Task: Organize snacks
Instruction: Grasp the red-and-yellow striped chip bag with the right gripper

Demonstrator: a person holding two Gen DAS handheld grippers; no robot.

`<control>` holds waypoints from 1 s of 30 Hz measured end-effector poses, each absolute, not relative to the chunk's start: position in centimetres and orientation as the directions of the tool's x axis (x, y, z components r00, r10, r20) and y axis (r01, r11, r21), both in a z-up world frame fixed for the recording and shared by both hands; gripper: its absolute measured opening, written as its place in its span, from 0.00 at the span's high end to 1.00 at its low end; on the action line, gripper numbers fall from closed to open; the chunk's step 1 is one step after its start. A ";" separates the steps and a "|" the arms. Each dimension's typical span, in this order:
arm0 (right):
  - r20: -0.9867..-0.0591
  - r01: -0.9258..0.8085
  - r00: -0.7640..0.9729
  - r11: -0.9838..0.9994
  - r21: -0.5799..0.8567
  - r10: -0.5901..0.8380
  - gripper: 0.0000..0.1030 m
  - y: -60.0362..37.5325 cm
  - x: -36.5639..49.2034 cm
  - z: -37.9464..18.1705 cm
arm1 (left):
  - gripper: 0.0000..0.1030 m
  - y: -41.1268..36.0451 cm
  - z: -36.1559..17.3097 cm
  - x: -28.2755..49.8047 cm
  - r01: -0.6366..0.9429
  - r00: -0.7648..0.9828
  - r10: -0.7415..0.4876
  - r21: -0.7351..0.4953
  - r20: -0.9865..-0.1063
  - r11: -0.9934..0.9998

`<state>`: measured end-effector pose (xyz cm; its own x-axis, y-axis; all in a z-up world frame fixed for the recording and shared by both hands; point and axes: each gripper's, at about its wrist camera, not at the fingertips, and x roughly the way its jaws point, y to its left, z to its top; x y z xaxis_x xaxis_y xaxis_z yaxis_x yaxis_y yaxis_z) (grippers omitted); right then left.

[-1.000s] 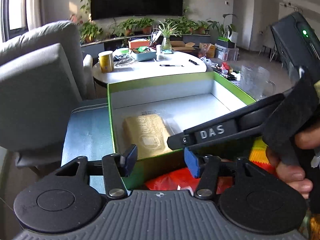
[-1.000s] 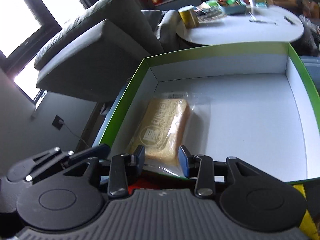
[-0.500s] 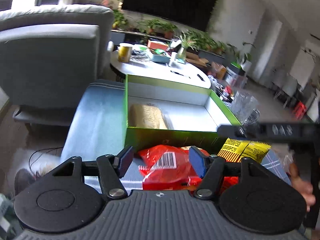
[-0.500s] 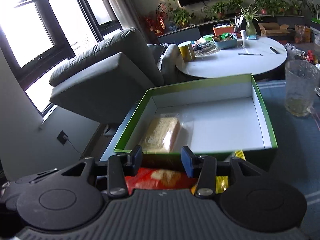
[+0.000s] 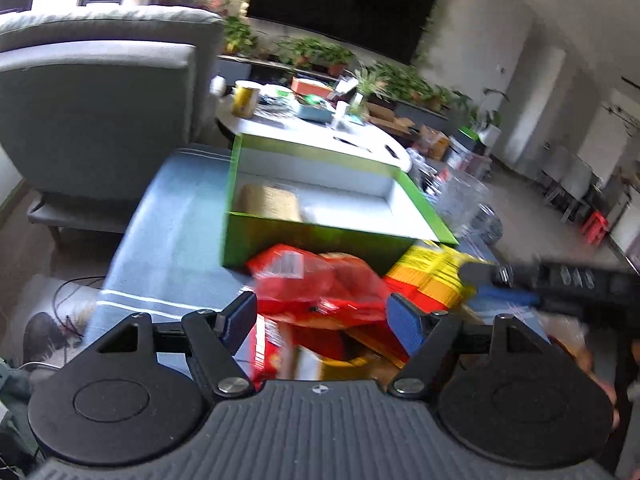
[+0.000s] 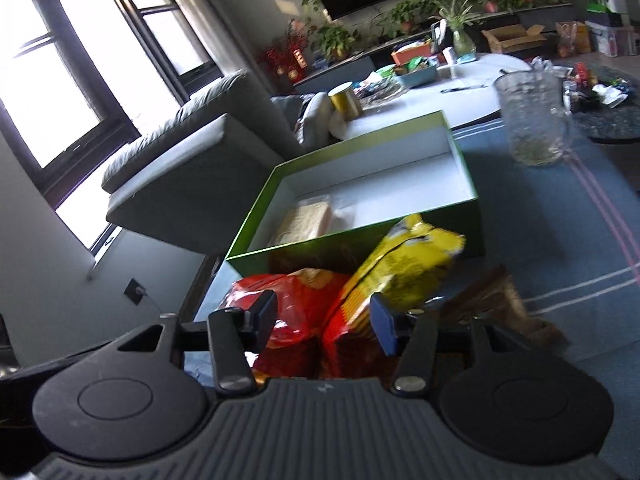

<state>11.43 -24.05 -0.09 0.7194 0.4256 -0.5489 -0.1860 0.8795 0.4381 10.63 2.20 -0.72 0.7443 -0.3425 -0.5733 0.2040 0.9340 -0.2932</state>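
- Green box [image 6: 360, 196] sitting open on the blue-clothed counter [image 6: 560, 240], one clear-wrapped tan snack [image 6: 302, 222] lying in its near-left corner, so by my read one item is packed.
- Rest of the box floor showing white and bare.
- Snacks left outside, piled just in front of the box's near wall: red bag [image 5: 320, 284], yellow bag [image 6: 404, 268], and a brown packet [image 6: 496, 304] off to the right; more red and orange packaging underneath, too blurred to count.
- Left gripper [image 5: 320, 320] hovering over the pile with jaws spread wide, holding nothing; red bag lying beyond and between its fingertips.
- Right gripper [image 6: 324, 320] also spread open and empty, its fingertips framing the red bag and the lower end of the yellow bag; contact not clear.
- In the left wrist view the right gripper's body crossing in from the right, near the yellow bag; heavy motion blur there.
- Glass pitcher [image 6: 532, 120] standing on the counter beyond the box's right side, well apart from the pile.
- Judgement: task is early, at least three packets left to move into the box; next pick probably the yellow or the red bag.
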 end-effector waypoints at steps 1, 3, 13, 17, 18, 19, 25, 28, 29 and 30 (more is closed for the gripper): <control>-0.546 -0.172 0.731 0.885 0.432 0.409 0.11 -24.5 11.5 0.1 | 0.33 1.6 -0.8 10.5 0.222 0.735 -0.356 -0.291 -0.576 0.930; -0.537 -0.142 0.757 0.895 0.422 0.373 0.11 -25.4 11.7 0.3 | 0.33 0.3 -1.1 10.3 0.264 0.713 -0.387 -0.288 -0.585 0.921; -0.567 -0.116 0.764 0.930 0.349 0.308 0.28 -25.6 15.7 -1.3 | 0.33 -3.5 -3.7 10.7 0.325 0.630 -0.416 -0.264 -0.655 0.908; -0.588 -0.138 0.743 0.932 0.334 0.321 0.32 -27.0 13.9 -2.5 | 0.33 -3.4 -4.0 11.0 0.314 0.629 -0.414 -0.272 -0.658 0.910; -0.597 -0.149 0.729 0.929 0.340 0.335 0.32 -27.5 13.2 -2.9 | 0.33 -3.4 -4.0 11.1 0.312 0.628 -0.416 -0.276 -0.657 0.909; -0.609 -0.154 0.713 0.925 0.347 0.347 0.32 -27.8 12.6 -3.2 | 0.33 -3.5 -4.0 11.2 0.311 0.627 -0.417 -0.279 -0.658 0.908; -0.635 -0.140 0.672 0.907 0.397 0.381 0.32 -29.9 9.5 -3.9 | 0.33 -4.5 -4.2 11.1 0.335 0.613 -0.429 -0.273 -0.664 0.902; -0.603 -0.109 0.711 0.904 0.413 0.361 0.22 -30.7 9.9 -3.2 | 0.33 -5.1 -4.3 10.9 0.338 0.603 -0.429 -0.272 -0.672 0.901; -0.591 -0.105 0.723 0.903 0.417 0.357 0.22 -30.8 10.3 -3.0 | 0.33 -5.2 -4.4 10.9 0.341 0.599 -0.431 -0.272 -0.675 0.900; -0.580 -0.117 0.728 0.899 0.422 0.367 0.22 -30.8 10.8 -2.9 | 0.33 -5.3 -4.5 10.8 0.344 0.593 -0.432 -0.271 -0.679 0.899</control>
